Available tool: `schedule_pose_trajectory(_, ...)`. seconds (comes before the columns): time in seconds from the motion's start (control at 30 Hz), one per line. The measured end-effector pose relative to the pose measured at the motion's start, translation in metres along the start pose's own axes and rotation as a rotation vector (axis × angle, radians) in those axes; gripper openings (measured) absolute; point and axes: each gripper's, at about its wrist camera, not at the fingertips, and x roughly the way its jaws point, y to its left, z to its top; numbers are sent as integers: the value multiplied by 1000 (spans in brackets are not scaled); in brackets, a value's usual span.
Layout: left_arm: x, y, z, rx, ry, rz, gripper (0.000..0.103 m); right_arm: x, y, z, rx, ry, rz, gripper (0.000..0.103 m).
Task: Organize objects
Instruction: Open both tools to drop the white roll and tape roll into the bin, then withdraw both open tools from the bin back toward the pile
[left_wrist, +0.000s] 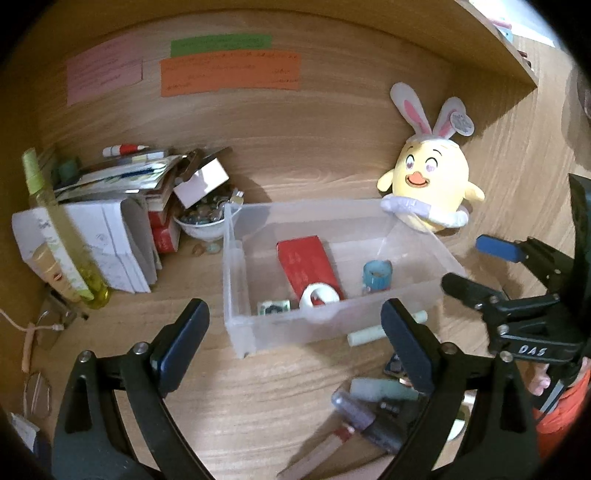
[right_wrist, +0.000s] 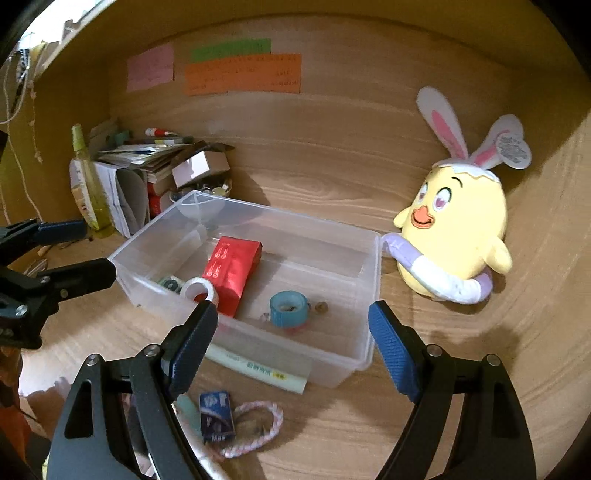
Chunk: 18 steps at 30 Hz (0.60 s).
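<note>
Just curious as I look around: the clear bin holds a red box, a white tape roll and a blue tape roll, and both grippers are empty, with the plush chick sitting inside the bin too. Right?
Not quite. The chick sits outside the bin, beside its far right corner on the desk, as the right wrist view shows. The red box, white roll and blue roll are inside, and both grippers are empty.

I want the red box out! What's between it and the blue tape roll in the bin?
Only bare bin floor between the red box and blue tape roll, clearest in the right wrist view.

Wood-grain desk (left_wrist: 229, 373) set in a nook, closed behind by a matching back panel (left_wrist: 314, 122) with pink, green and orange notes (left_wrist: 229, 72) stuck on; a shelf (left_wrist: 491, 44) overhead at right; warm, dim light, dark in the corners
</note>
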Motion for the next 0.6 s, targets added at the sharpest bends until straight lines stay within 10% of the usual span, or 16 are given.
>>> schedule_pose_trajectory(0.6, 12, 11, -66, -20, 160, -1, 95, -20, -9, -67, 76, 97, 47, 82)
